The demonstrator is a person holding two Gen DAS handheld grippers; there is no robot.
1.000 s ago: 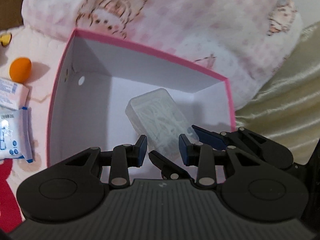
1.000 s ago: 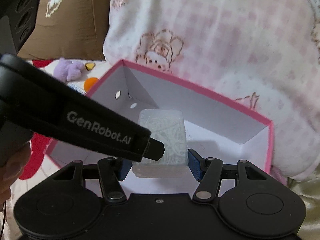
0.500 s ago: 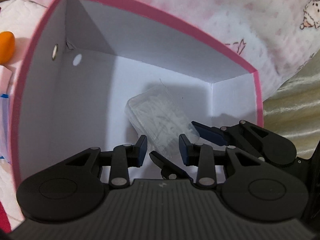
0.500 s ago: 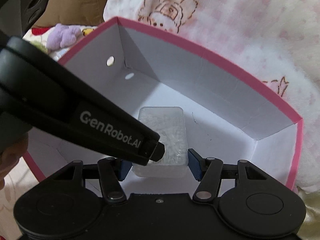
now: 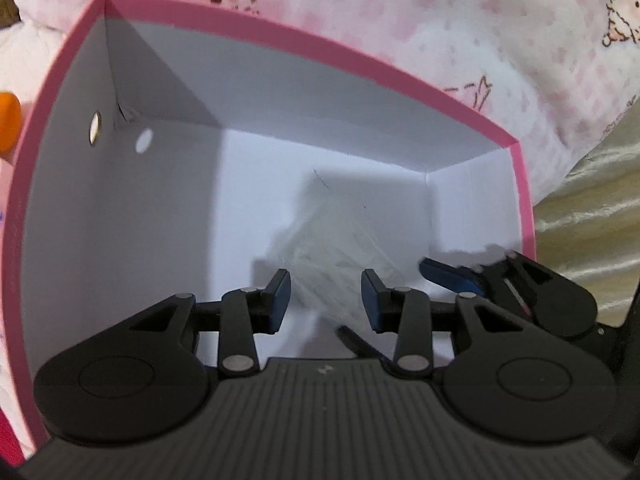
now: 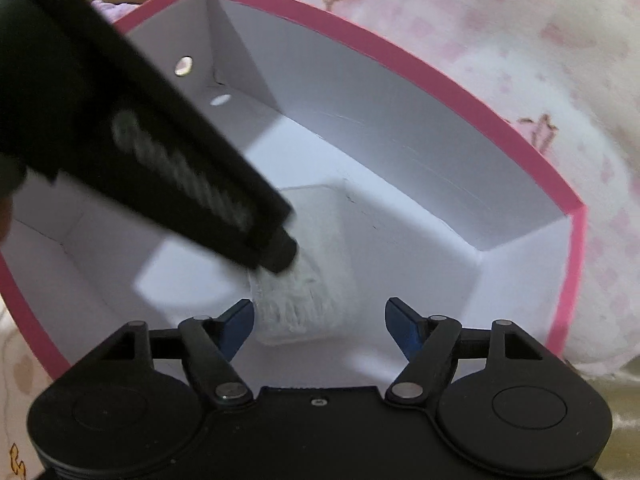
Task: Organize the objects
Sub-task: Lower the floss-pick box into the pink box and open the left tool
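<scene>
One clear case (image 6: 304, 268), one pink box (image 6: 400, 56).

Pink-patterned blanket (image 5: 460, 20) lies behind; gold fabric (image 5: 592, 208) right.

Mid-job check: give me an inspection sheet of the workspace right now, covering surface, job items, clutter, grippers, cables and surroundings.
Surface: pink patterned bedding.
Job's things: pink-rimmed white box, open; clear plastic case lies on its floor.
Clutter: orange ball outside the box, at the frame edge.
Grippers: right gripper open, jaws spread wider than the case; left gripper open, holding nothing, inside the box.
Cables: nothing seen.
Surroundings: beige satin fabric at right.
</scene>
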